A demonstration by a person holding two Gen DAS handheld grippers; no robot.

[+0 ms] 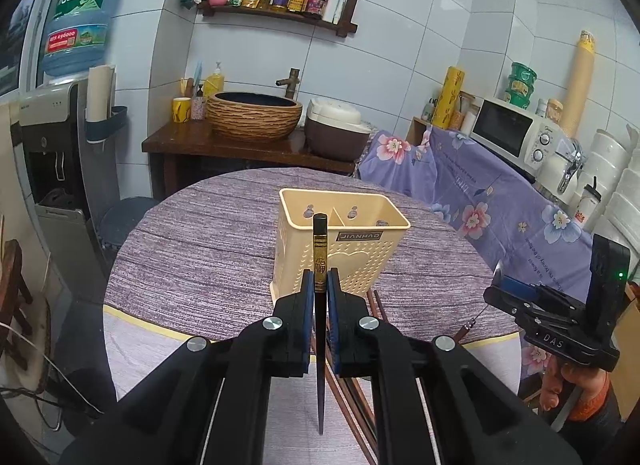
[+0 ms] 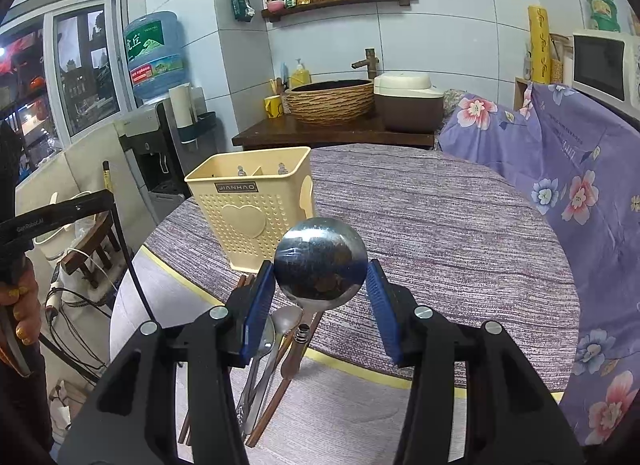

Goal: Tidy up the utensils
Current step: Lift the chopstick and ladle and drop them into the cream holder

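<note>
My left gripper [image 1: 320,285] is shut on a black chopstick with a gold band [image 1: 320,257], held upright just in front of the cream utensil holder [image 1: 352,249], which has two compartments. My right gripper [image 2: 320,285] is shut on a large steel spoon [image 2: 321,263], bowl up, held above the table to the right of the holder [image 2: 248,205]. Below it lie more utensils [image 2: 276,349]: spoons, brown chopsticks and a wooden-handled tool. The right gripper also shows in the left wrist view [image 1: 552,313].
The round table has a purple striped cloth [image 2: 440,233]. Brown chopsticks [image 1: 352,389] lie under my left gripper. A floral-covered counter [image 1: 500,201] with a microwave [image 1: 516,133] stands right; a basin stand [image 1: 252,117] behind; a water dispenser [image 1: 52,137] left.
</note>
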